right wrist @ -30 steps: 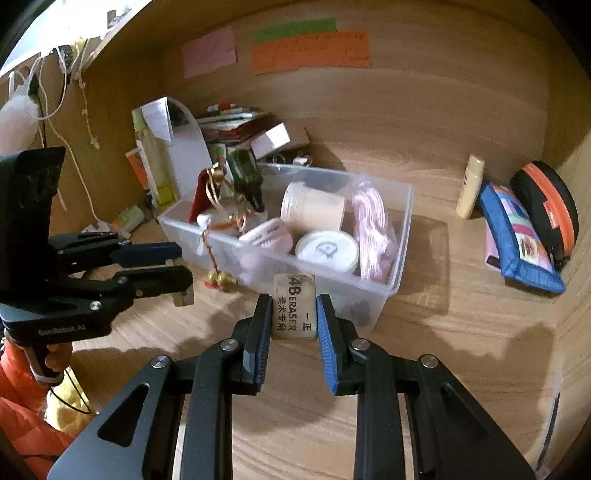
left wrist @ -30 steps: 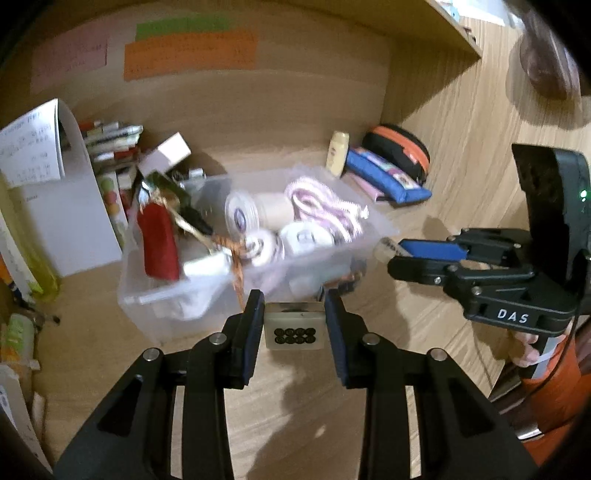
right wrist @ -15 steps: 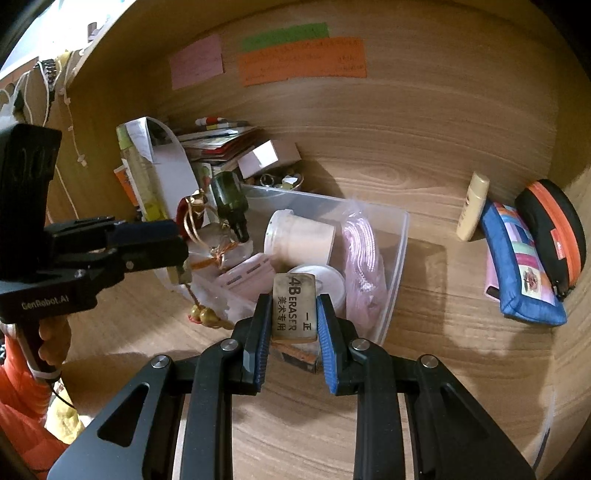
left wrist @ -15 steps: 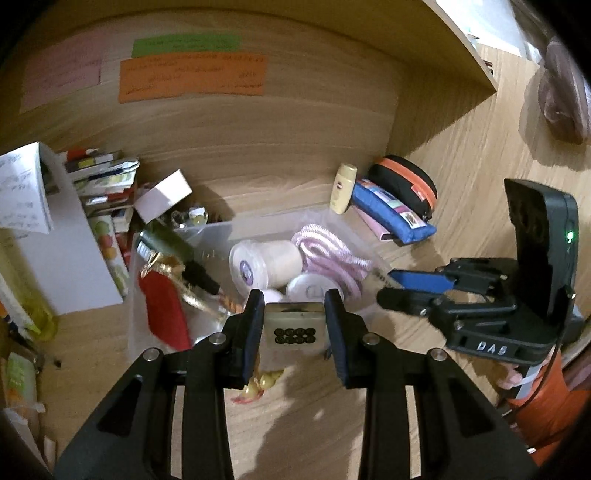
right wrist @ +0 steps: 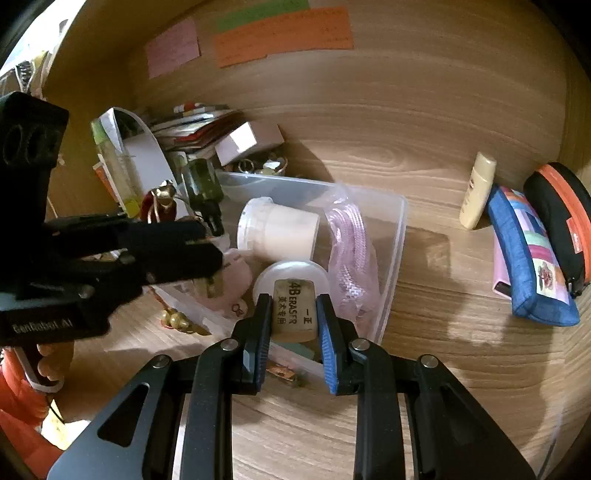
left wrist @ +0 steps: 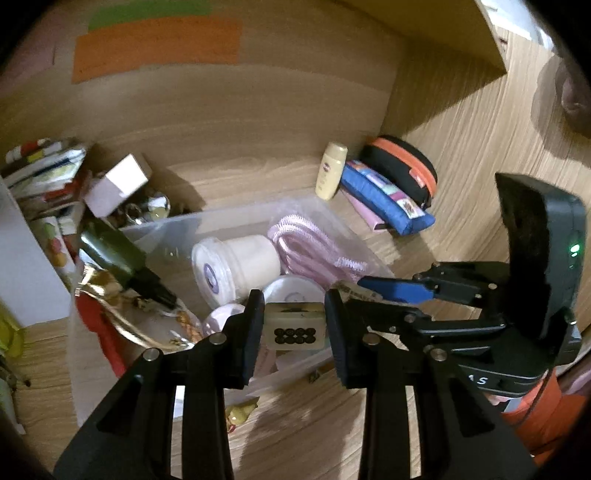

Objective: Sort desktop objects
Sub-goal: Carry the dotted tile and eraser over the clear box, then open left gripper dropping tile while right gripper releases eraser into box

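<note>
Nearest to us, our left tongs [left wrist: 294,325] pinch a cream mahjong tile [left wrist: 294,325] with a grid of dark circles on its near face, and they hold it over the near edge of the clear plastic bin [left wrist: 258,214]. Our right tongs [right wrist: 293,312] pinch a worn 4B eraser [right wrist: 294,309], printed side up, likewise over the near part of that bin [right wrist: 397,229]. In the left wrist view the right tongs [left wrist: 354,290] reach in from the right with blue pads, just beside the left ones; in the right wrist view the left tongs [right wrist: 208,254] reach in from the left over the bin's left half, with the tile [right wrist: 207,286] showing pale between them.

Below the tongs, inside the bin, lie a flat round white lid [right wrist: 291,275], a white jar on its side [right wrist: 277,232], a coil of pink cord [right wrist: 349,236] along the right wall, and on the left a dark green bottle [right wrist: 203,184] beside a red and gold ornament [right wrist: 162,201]. Gold beads [right wrist: 175,319] hang over the bin's near left wall onto the wooden desk [right wrist: 424,387].

To the right of the bin, well apart from it, a small cream bottle [right wrist: 476,190] stands upright near the back panel, with a blue patchwork pencil case [right wrist: 528,258] and a black pouch with an orange zip [right wrist: 561,218] lying beside it. Behind the bin on the left are a small white box [right wrist: 247,142] and a pile of booklets [right wrist: 195,123]. Farthest off, pink [right wrist: 171,48], green [right wrist: 262,13] and orange [right wrist: 284,35] paper notes are stuck to the back panel.
</note>
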Demonstrator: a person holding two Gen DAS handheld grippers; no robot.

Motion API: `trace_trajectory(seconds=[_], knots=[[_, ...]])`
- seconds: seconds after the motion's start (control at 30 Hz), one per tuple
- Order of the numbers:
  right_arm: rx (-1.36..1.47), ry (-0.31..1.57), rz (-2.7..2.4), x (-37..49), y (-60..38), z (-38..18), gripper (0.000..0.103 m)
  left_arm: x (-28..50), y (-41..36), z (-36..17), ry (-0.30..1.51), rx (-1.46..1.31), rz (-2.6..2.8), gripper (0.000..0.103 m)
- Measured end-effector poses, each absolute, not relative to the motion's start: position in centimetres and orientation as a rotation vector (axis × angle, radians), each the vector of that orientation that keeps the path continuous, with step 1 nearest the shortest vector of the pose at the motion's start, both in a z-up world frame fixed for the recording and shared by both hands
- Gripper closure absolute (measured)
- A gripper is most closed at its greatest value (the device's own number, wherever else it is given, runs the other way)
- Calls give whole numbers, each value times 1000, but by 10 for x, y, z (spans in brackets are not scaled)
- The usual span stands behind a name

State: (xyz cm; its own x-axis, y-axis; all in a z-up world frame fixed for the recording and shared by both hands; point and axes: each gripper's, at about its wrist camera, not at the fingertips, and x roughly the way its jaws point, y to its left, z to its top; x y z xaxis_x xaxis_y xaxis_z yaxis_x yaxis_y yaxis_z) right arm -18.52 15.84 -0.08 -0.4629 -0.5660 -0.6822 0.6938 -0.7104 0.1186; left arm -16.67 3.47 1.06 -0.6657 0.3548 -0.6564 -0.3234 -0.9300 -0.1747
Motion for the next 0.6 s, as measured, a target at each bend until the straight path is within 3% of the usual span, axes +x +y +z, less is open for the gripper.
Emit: trace_trajectory(seconds=[0.6], knots=[[886, 277, -2240, -170, 161, 7, 81, -156, 45, 14, 31, -982, 2612, 70]])
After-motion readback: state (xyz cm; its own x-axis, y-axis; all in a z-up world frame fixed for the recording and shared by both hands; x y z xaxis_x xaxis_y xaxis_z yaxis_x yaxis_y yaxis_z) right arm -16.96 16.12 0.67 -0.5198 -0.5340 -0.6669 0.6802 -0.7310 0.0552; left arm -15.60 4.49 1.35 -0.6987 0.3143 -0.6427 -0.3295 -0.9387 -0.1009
